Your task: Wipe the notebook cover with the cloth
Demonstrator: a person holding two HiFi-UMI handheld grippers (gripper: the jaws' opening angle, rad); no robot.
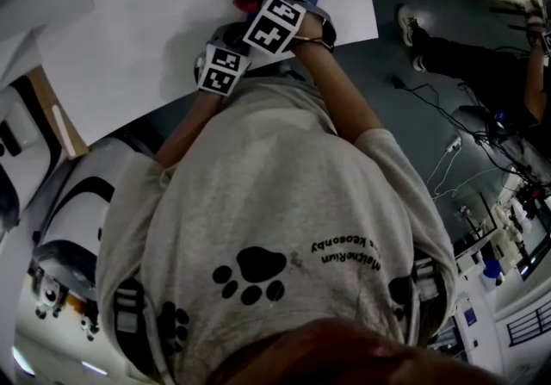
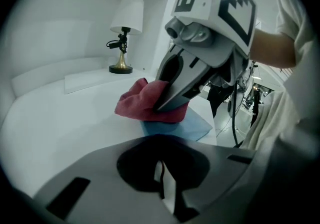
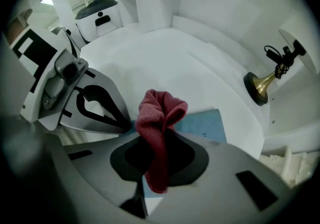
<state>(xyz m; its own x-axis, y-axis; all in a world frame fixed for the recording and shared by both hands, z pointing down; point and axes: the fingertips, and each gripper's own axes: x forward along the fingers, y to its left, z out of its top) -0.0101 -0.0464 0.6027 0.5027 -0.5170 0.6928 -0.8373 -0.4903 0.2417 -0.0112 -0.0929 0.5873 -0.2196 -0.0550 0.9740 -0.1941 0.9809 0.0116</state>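
Both forearms reach toward 12 o'clock. Right hand-held gripper pinches the red cloth, which rests on the blue notebook on the white tabletop. Left hand-held gripper, at its 9 o'clock, has jaws together and empty.

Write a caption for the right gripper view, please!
Right claw shut on a red cloth over the blue notebook, left claw beside it.

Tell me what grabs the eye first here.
The red cloth, pinched in the right gripper, sits bunched on the blue notebook near the edge of the white table. The left gripper, jaws together and empty, sits close beside it. A brass-footed lamp stands at the table's back.
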